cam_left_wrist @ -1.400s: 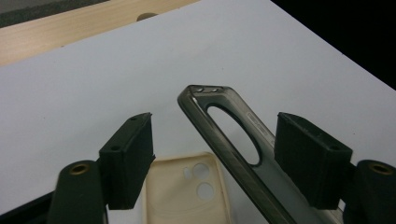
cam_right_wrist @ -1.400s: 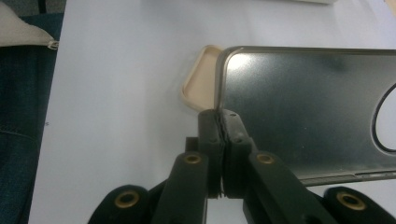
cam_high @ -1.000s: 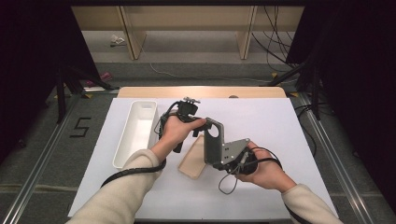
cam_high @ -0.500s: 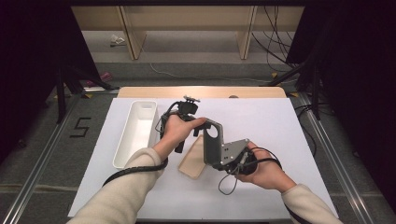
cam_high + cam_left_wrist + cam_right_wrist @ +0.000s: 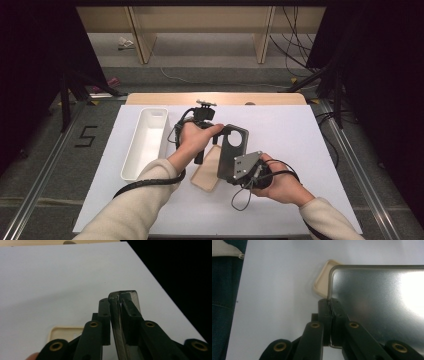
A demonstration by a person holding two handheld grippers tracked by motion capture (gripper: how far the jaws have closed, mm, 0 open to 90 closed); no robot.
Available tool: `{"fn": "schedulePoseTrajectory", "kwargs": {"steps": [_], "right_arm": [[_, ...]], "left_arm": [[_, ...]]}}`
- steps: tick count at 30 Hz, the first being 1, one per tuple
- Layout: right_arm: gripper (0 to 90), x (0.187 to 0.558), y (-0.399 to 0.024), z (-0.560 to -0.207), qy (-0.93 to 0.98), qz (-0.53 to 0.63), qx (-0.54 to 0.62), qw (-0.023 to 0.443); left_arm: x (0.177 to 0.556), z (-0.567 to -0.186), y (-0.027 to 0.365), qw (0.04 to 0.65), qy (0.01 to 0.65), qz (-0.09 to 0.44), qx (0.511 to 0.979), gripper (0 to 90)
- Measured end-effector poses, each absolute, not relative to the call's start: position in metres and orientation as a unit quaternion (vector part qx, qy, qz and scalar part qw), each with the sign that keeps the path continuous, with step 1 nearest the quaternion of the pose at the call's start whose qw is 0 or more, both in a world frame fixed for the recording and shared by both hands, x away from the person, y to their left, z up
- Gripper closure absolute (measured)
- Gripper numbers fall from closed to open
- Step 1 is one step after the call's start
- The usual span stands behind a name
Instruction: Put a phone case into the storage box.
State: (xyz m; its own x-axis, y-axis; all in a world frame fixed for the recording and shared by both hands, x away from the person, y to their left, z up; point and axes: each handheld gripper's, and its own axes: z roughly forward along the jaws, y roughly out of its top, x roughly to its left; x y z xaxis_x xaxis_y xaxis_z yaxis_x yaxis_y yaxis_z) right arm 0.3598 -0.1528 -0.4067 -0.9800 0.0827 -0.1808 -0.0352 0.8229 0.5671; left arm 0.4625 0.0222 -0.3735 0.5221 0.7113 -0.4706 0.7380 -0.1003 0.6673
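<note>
A dark grey phone case (image 5: 234, 146) with a round camera hole is held tilted above the white table between both grippers. My left gripper (image 5: 220, 131) grips its far end; its jaws have just been closing and now stand shut on the smoky case edge (image 5: 124, 296), as the left gripper (image 5: 117, 305) view shows. My right gripper (image 5: 235, 172) is shut on the near end; the right gripper (image 5: 329, 303) view shows the case's grey face (image 5: 374, 297). A beige case (image 5: 205, 172) lies flat beneath, also seen as the beige case (image 5: 65, 332) and its beige corner (image 5: 322, 281).
A long white tray (image 5: 145, 142) lies at the left of the white table top (image 5: 295, 145). A wooden strip (image 5: 150, 98) runs along the far edge. Dark floor and cables lie beyond the table; blue clothing (image 5: 224, 290) shows beside the near edge.
The left hand has barely shifted at the case's far end. The right hand and the grey case have kept still.
</note>
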Motion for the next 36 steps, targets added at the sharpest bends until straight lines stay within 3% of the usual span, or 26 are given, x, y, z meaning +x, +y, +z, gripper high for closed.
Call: {"fn": "schedulePoseTrajectory", "kwargs": {"steps": [4,6,14,24,36], "right_arm": [[88.3,0.361,-0.153,-0.409,0.949,0.298,0.016,0.098],[84.5,0.363,-0.155,-0.409,0.948,0.301,0.025,0.097],[46.8,0.371,-0.166,-0.409,0.930,0.326,0.108,0.129],[21.9,0.381,-0.189,-0.404,0.890,0.377,0.214,0.142],[17.8,0.387,-0.207,-0.408,0.866,0.399,0.269,0.139]], "left_arm": [[0.457,-0.367,0.018,0.475,0.473,-0.008,0.742,81.3],[0.454,-0.364,0.016,0.476,0.456,0.023,0.751,81.5],[0.451,-0.358,0.026,0.506,0.405,0.104,0.755,81.5],[0.445,-0.357,0.048,0.538,0.368,0.141,0.745,81.4],[0.439,-0.352,0.068,0.557,0.346,0.154,0.739,81.5]]}}
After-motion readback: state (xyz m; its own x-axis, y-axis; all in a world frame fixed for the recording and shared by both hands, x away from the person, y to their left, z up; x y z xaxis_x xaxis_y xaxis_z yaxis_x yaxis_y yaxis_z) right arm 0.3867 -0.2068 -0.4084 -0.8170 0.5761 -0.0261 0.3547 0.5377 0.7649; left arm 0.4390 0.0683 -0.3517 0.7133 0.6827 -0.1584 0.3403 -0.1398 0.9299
